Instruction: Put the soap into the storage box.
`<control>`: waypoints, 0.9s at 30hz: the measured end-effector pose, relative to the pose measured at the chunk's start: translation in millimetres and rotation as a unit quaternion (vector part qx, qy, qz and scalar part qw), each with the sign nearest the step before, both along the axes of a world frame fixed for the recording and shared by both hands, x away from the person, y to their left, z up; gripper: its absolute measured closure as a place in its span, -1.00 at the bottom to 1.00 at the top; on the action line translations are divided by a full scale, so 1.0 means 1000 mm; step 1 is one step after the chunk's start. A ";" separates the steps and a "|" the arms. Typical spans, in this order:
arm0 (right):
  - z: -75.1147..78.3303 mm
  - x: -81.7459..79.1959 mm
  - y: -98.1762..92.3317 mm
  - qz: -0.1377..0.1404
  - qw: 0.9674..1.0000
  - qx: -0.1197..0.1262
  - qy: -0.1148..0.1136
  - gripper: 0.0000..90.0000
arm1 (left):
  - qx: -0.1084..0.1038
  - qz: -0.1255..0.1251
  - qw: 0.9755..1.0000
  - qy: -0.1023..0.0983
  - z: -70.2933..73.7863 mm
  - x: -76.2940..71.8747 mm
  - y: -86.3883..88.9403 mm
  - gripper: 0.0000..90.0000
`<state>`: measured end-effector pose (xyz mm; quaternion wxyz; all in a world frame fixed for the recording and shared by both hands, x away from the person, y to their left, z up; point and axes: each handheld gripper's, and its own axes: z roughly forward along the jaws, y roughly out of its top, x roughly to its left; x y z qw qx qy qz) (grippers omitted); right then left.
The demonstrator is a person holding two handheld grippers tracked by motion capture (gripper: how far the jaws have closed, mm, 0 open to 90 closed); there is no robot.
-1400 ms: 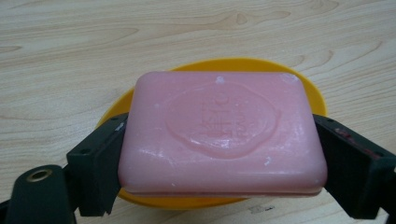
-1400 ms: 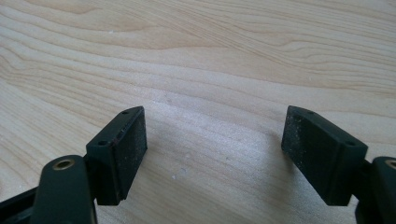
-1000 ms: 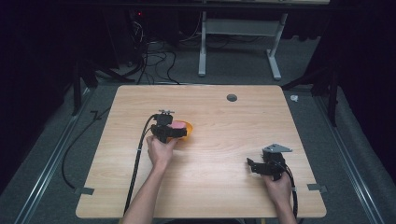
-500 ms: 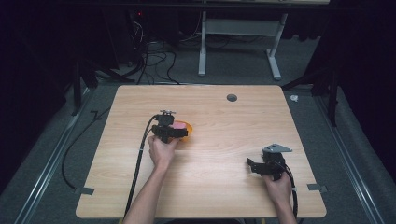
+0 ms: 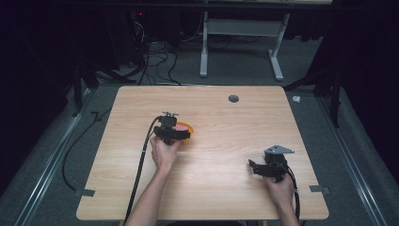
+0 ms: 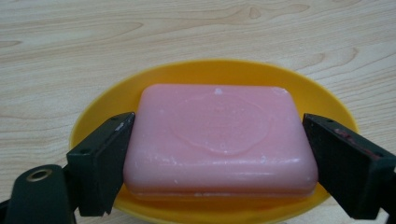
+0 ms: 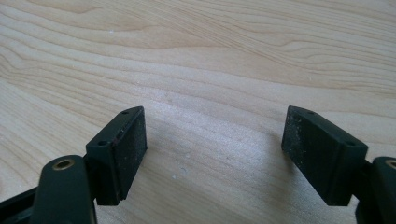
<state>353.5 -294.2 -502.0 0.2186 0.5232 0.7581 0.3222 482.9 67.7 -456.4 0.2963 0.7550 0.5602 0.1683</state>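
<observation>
Nothing has shifted over the last second: your left tool [image 6: 219, 154] still brackets the pink soap [image 6: 219, 137] in its yellow dish [image 6: 327, 100], jaws seemingly touching, not yet lifting; right tool [image 7: 215, 154] idles open above bare surface [image 7: 210, 56]

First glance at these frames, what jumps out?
The pink soap bar lying in a yellow dish, left of the table's centre. The left gripper straddles it, one jaw at each short end; whether the pads press it I cannot tell. The right gripper sits open and empty over bare wood near the table's front right.
</observation>
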 end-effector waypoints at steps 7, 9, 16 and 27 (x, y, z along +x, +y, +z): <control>0.000 0.000 0.000 0.000 1.000 0.000 0.000 -0.49 | -0.010 -0.003 1.000 -0.019 0.007 -0.003 0.002 -0.67; 0.000 0.000 0.000 0.000 1.000 -0.001 0.000 -0.49 | -0.012 -0.003 1.000 -0.026 0.010 -0.005 0.005 -0.65; 0.000 0.000 0.000 0.001 1.000 -0.003 0.000 -0.49 | -0.013 -0.008 0.999 -0.034 0.016 -0.008 0.010 -0.65; 0.000 0.000 0.001 0.000 1.000 -0.004 -0.001 -0.49 | -0.015 -0.015 0.999 -0.043 0.022 -0.015 0.017 -0.63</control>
